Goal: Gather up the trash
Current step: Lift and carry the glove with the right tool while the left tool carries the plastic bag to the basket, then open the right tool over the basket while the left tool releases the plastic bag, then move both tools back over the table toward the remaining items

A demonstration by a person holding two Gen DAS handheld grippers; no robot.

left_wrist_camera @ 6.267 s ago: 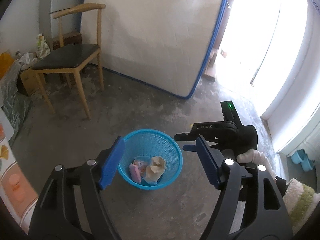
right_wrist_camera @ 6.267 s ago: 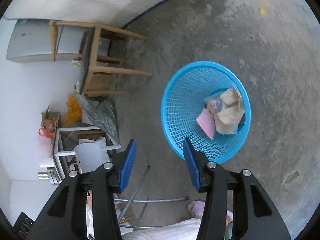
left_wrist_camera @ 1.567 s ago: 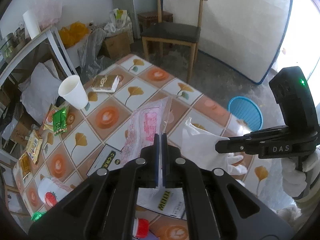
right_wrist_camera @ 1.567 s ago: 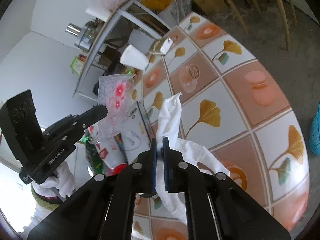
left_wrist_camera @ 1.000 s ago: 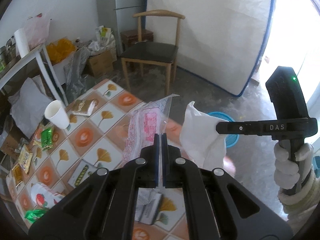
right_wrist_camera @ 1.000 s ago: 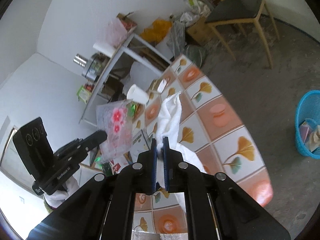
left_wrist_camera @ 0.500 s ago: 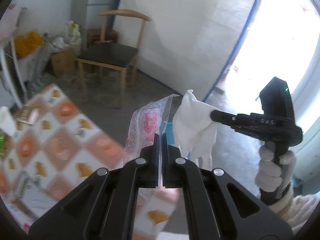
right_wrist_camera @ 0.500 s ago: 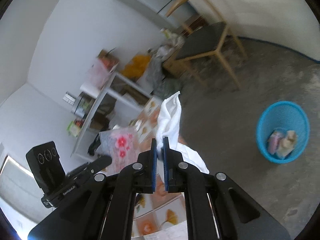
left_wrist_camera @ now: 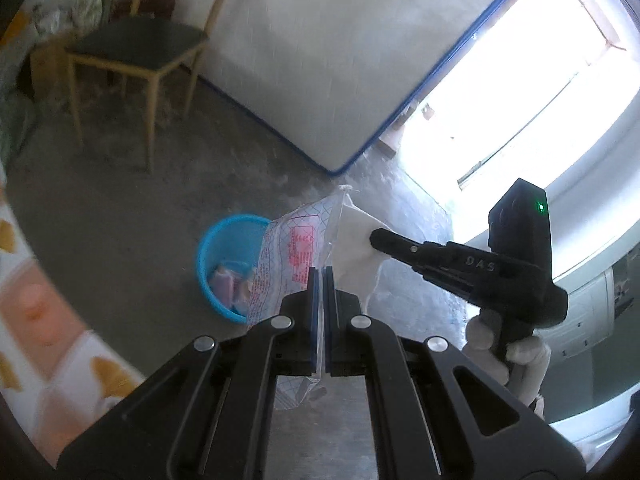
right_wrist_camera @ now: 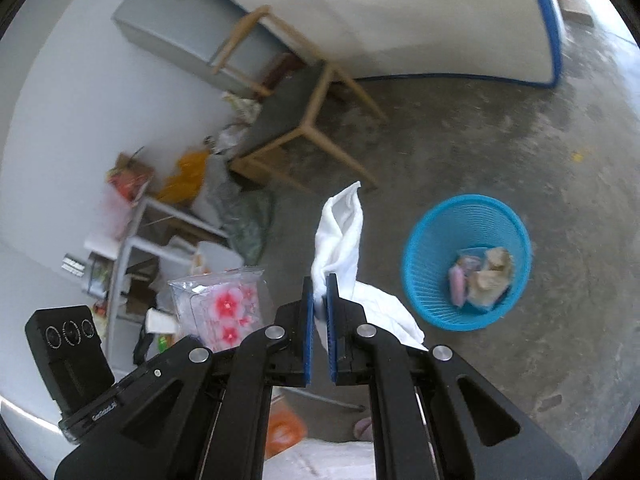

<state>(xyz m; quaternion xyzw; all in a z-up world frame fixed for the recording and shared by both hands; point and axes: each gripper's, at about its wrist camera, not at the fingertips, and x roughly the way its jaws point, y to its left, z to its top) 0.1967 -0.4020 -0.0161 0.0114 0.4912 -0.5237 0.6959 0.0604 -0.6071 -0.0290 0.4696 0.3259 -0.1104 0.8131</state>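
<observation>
Floor: bare grey concrete fills my view; a white mattress with blue edging leans against the wall at 12 o'clock of my left view
Chair: wooden chair with a dark seat at 10 o'clock in my left view; it stands well apart from the bin
Bin: blue mesh basket on the floor at 3 o'clock of my right view; pink and beige scraps lie inside it
Left tongs: my left gripper is clamped on a clear plastic wrapper with red print; the wrapper partly covers the bin in this view
Right tongs: my right gripper is pinched tight on a crumpled white tissue; the tissue stands up past the tips and hangs out at 4 o'clock
Table: tiled tabletop edge at 8 o'clock, blurred
</observation>
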